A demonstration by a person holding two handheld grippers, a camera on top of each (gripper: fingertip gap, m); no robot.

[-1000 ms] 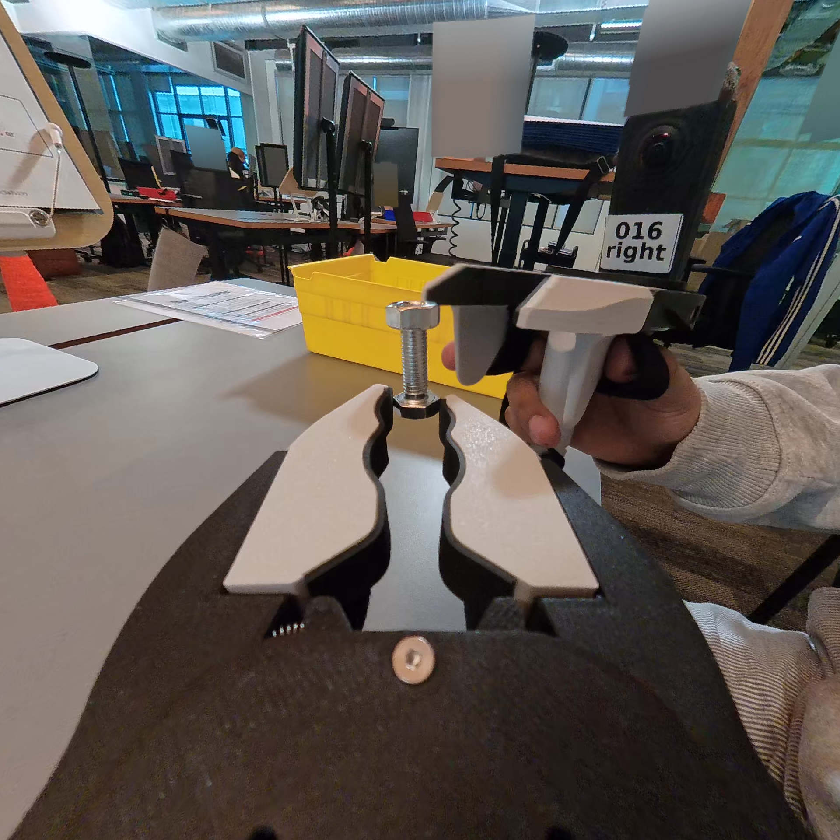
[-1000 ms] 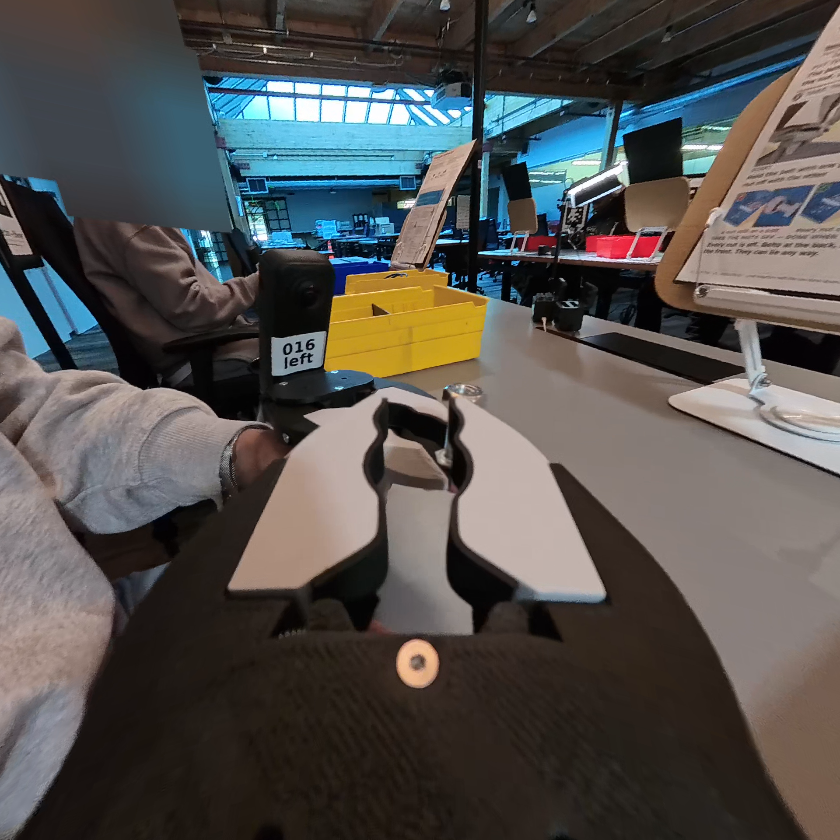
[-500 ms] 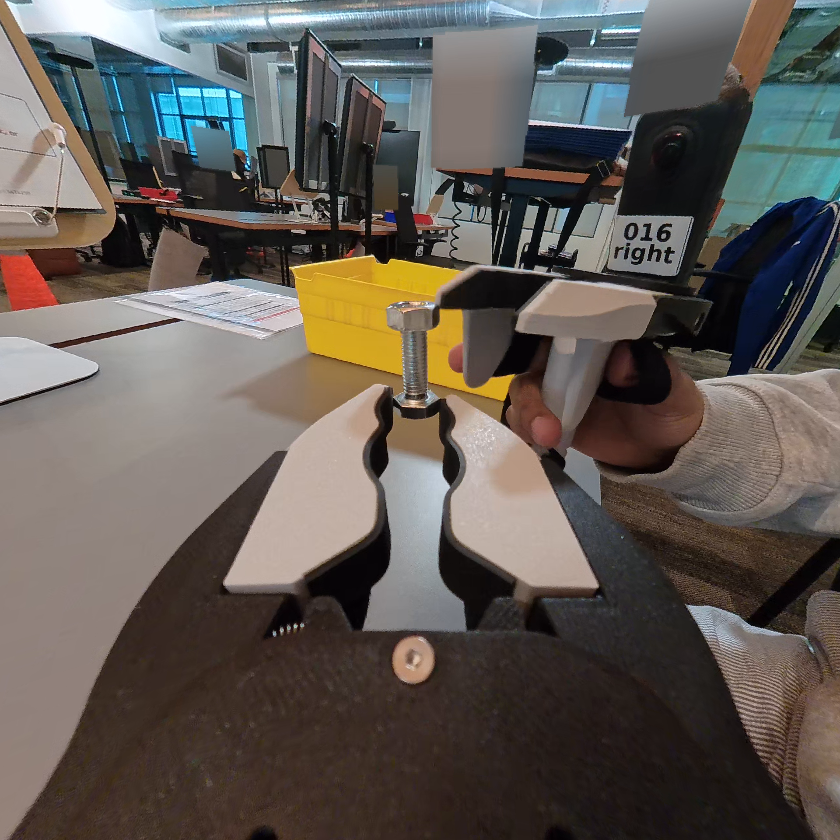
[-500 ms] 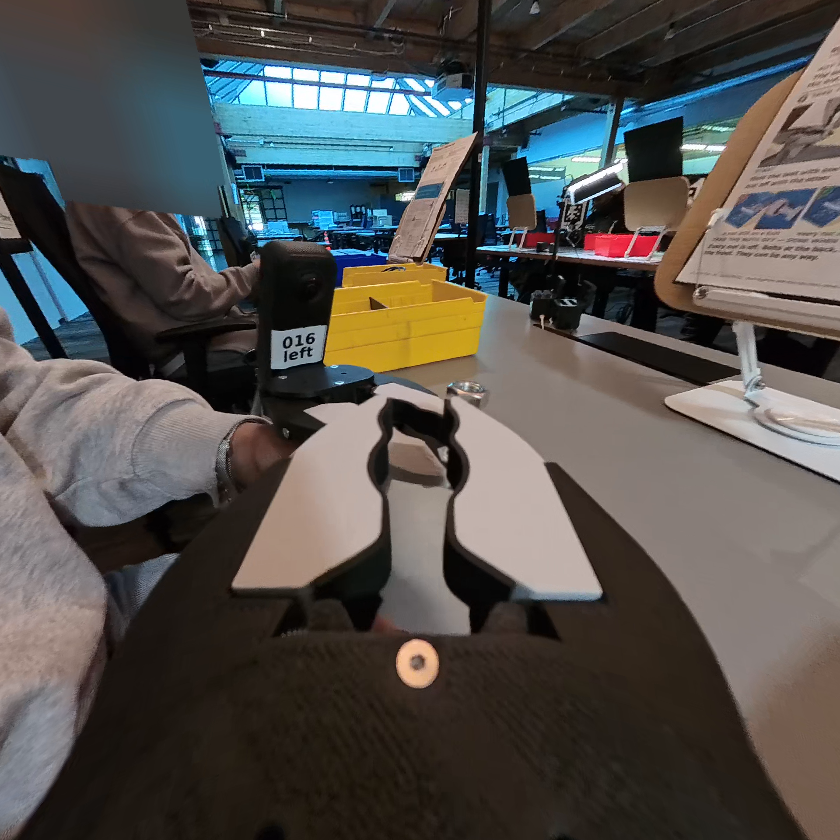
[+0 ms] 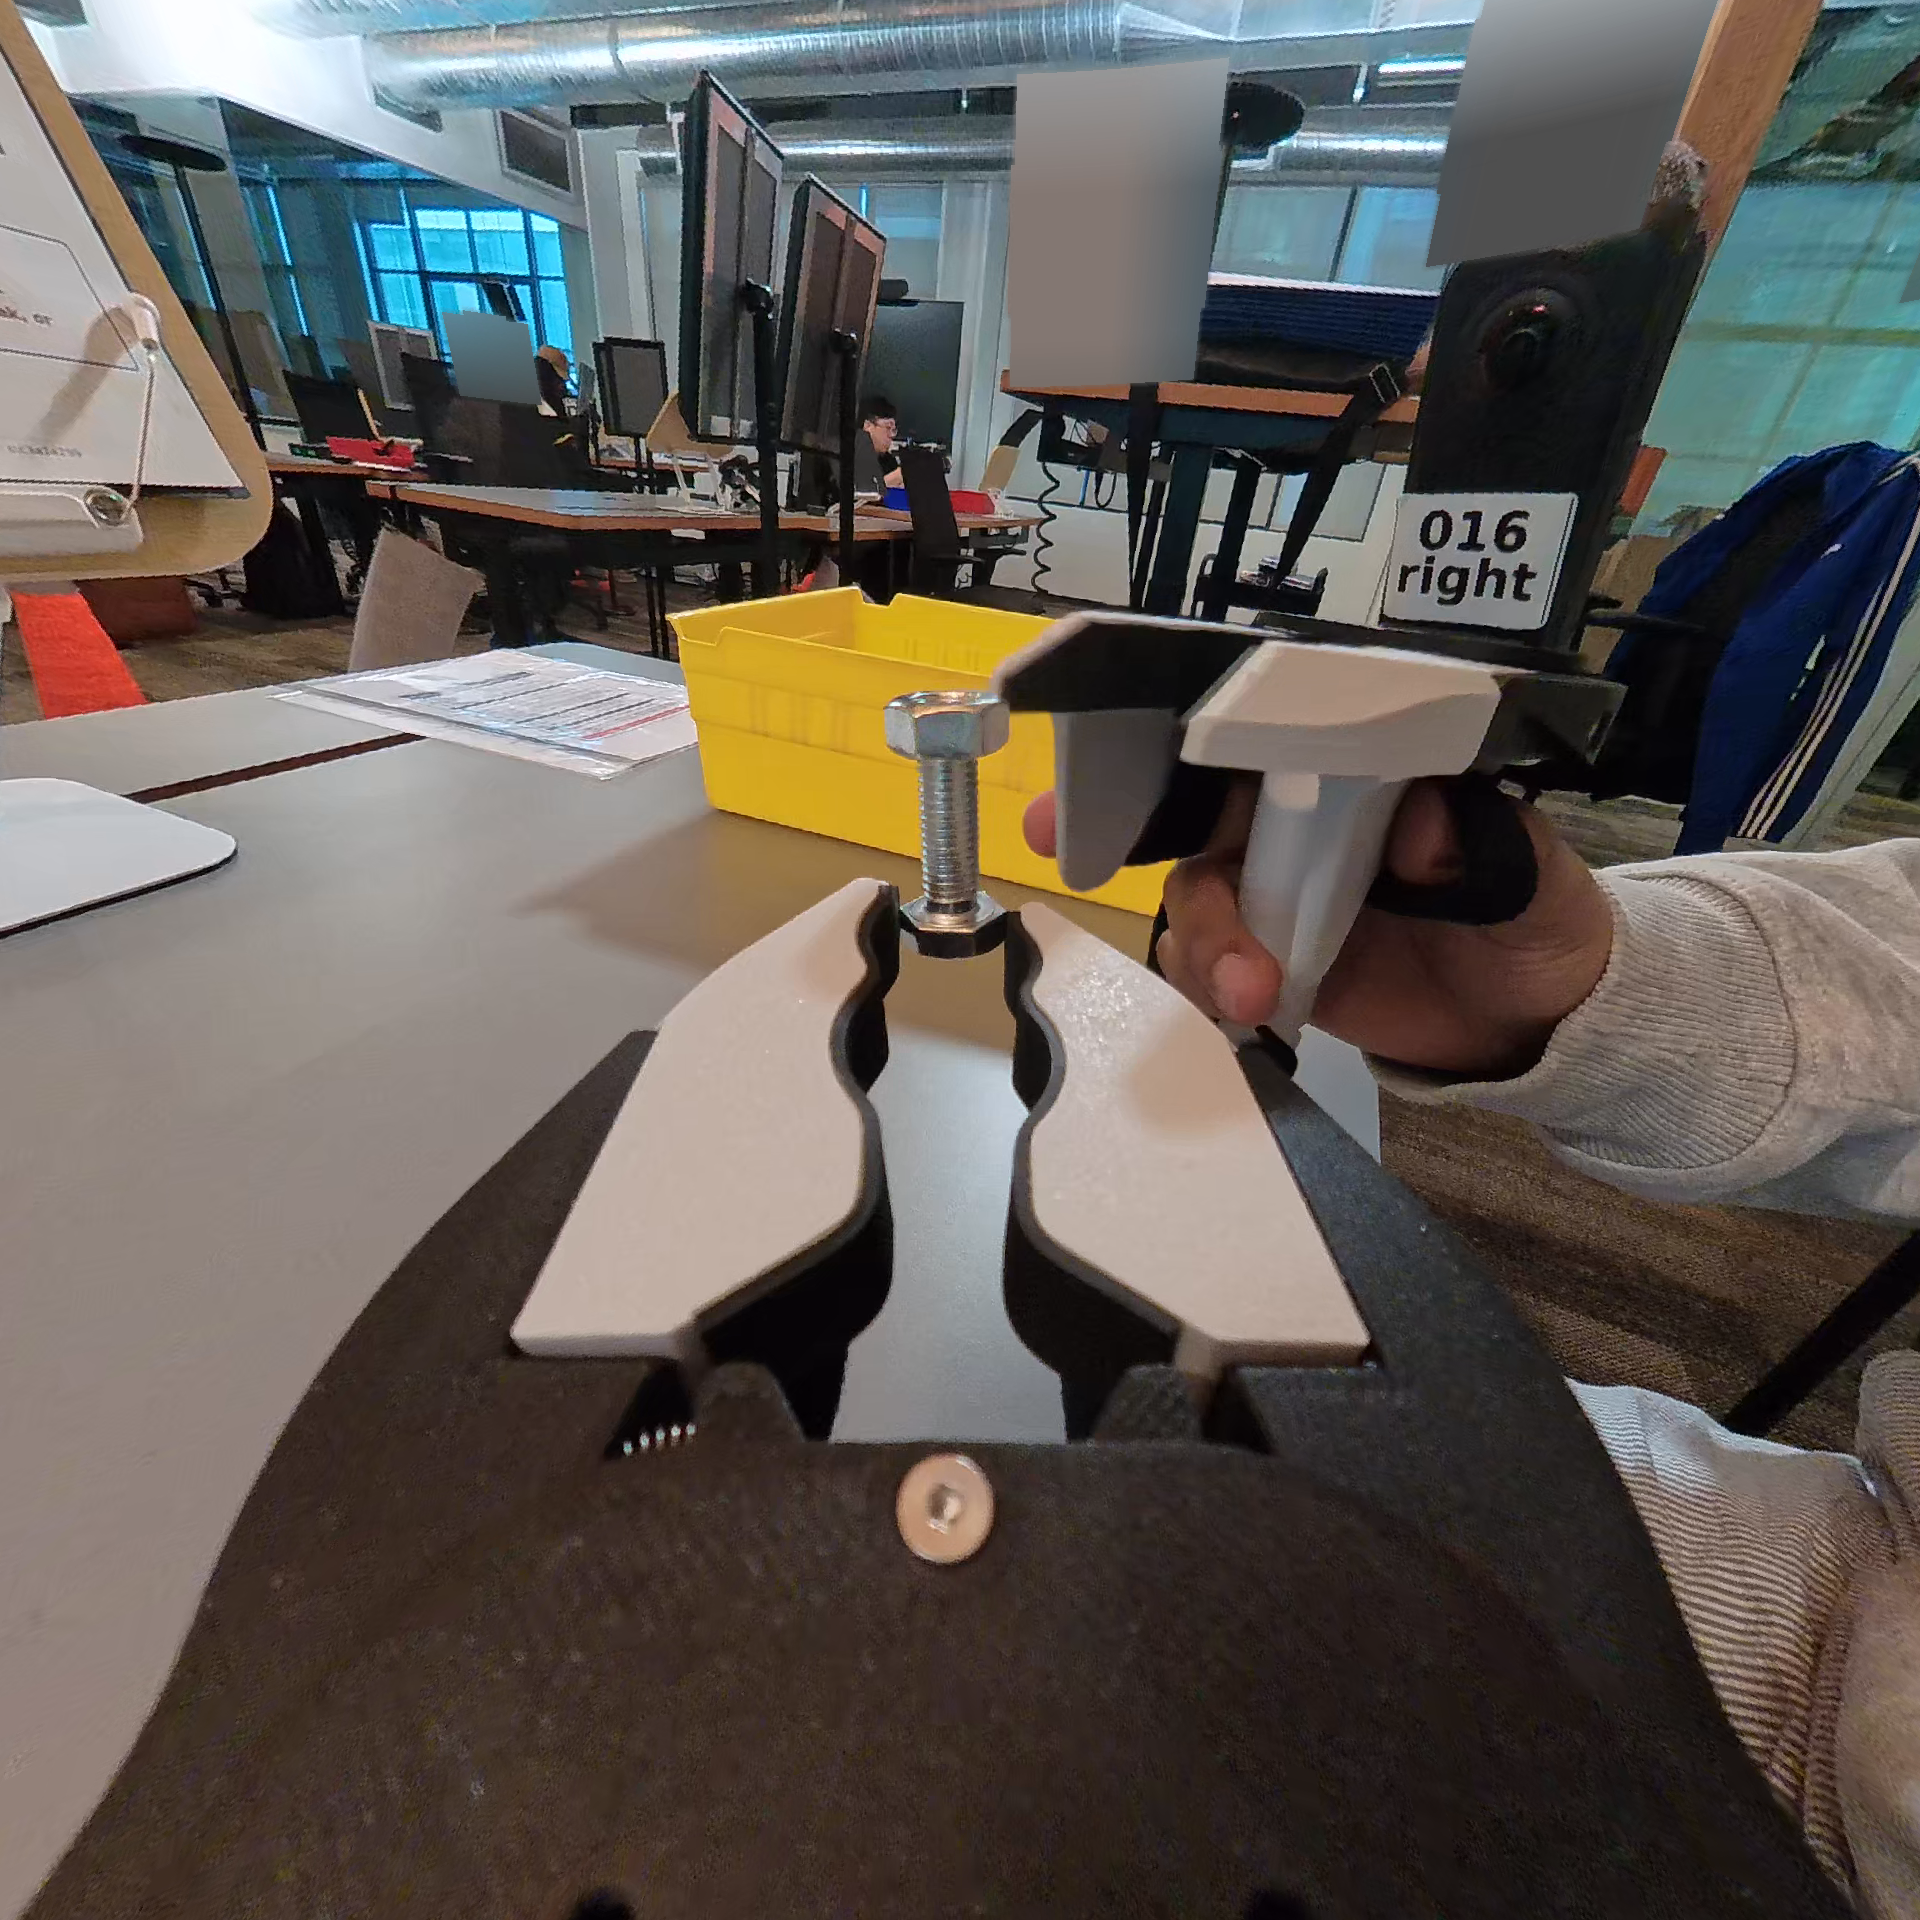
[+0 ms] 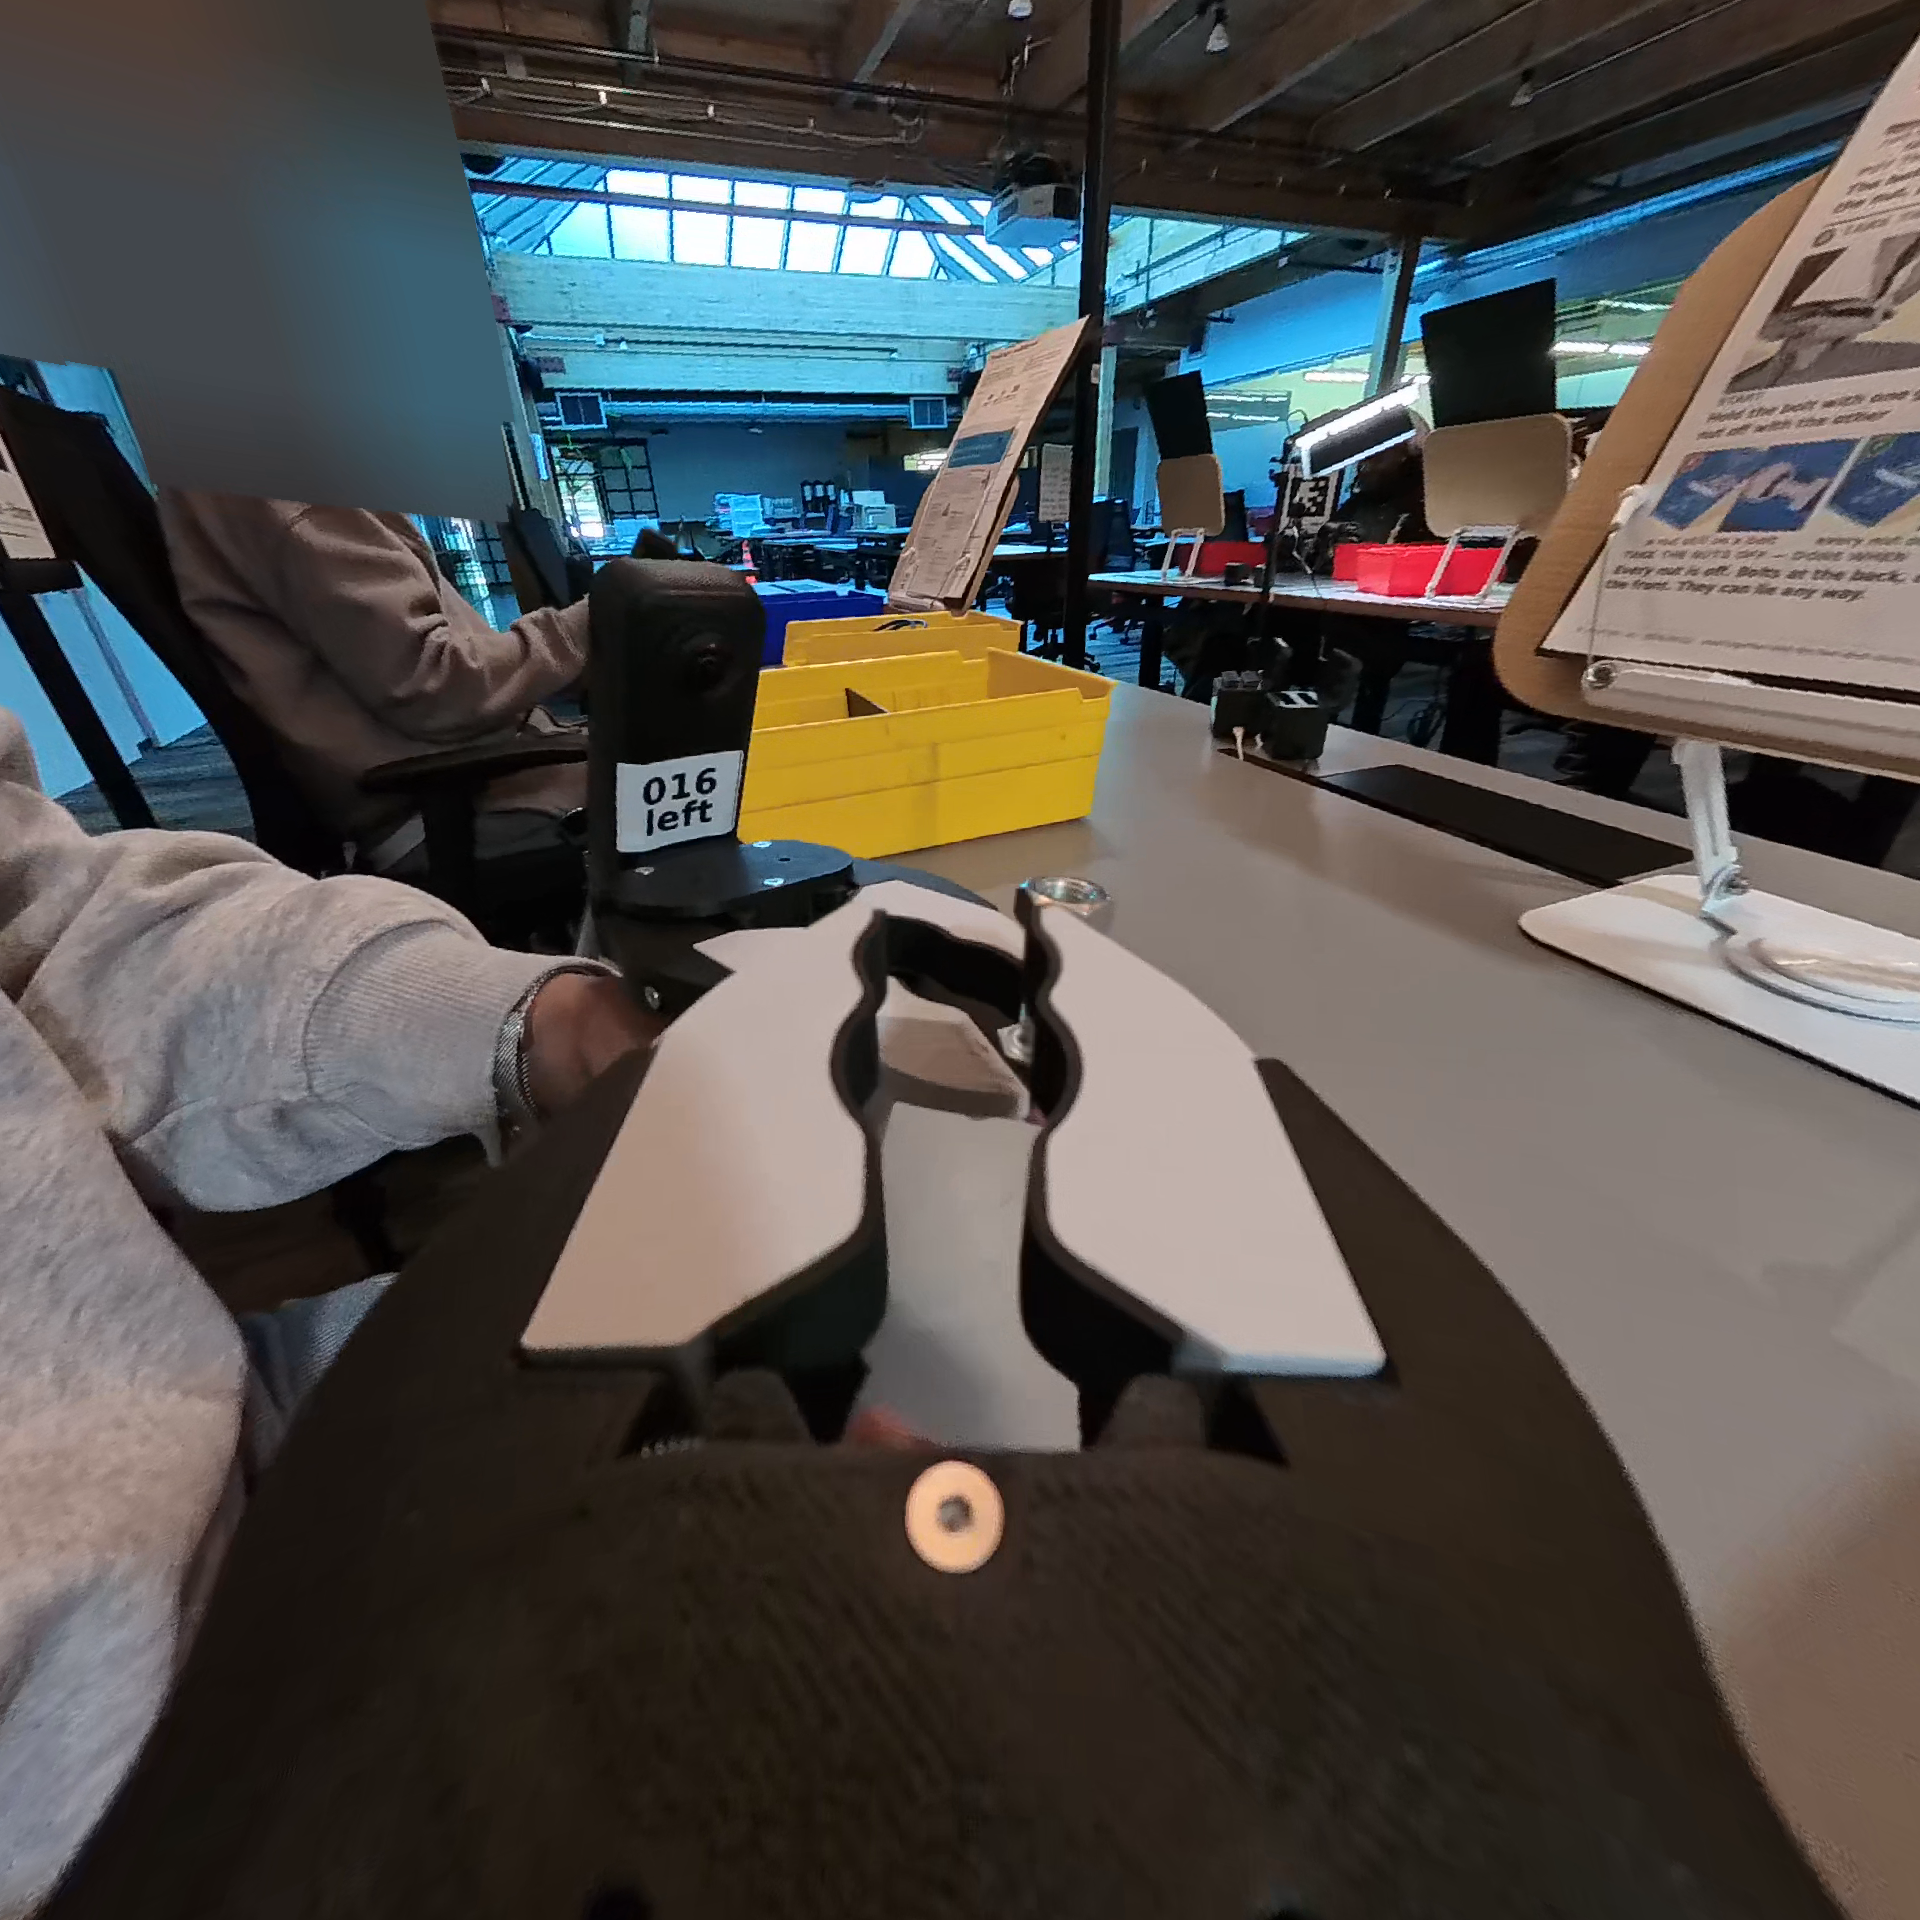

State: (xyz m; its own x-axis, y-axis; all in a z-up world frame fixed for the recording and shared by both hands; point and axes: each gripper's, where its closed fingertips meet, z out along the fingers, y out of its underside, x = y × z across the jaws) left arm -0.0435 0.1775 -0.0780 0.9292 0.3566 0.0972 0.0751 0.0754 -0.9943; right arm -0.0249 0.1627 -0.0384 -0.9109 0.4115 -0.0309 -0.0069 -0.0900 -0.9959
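Observation:
A silver bolt [image 5: 948,800] stands upright, head up, with a hex nut [image 5: 952,928] at its lower end. My left gripper [image 5: 951,906] is shut on the nut and holds the bolt just above the grey table [image 5: 312,1039]. My right gripper [image 5: 1023,688] comes in from the right at head height, and its tip is at the bolt head's right edge. In the right wrist view the right gripper [image 6: 951,914] is open with nothing between its jaws. The bolt head [image 6: 1062,894] shows just beyond its right fingertip. The left gripper's white fingers [image 6: 940,1065] lie below the gap.
A yellow bin [image 5: 800,727] stands behind the bolt and also shows in the right wrist view [image 6: 925,748]. A document stand [image 6: 1766,416] on a white base [image 6: 1714,966] stands on the table. A laminated sheet [image 5: 499,696] lies far left. A seated person [image 6: 343,623] is close by. The left gripper's tips are roughly 4 cm from the right gripper's.
My right gripper has drawn back a little from the bolt, so the shaft is no longer between its fingers. The left gripper and the bolt have stayed still.

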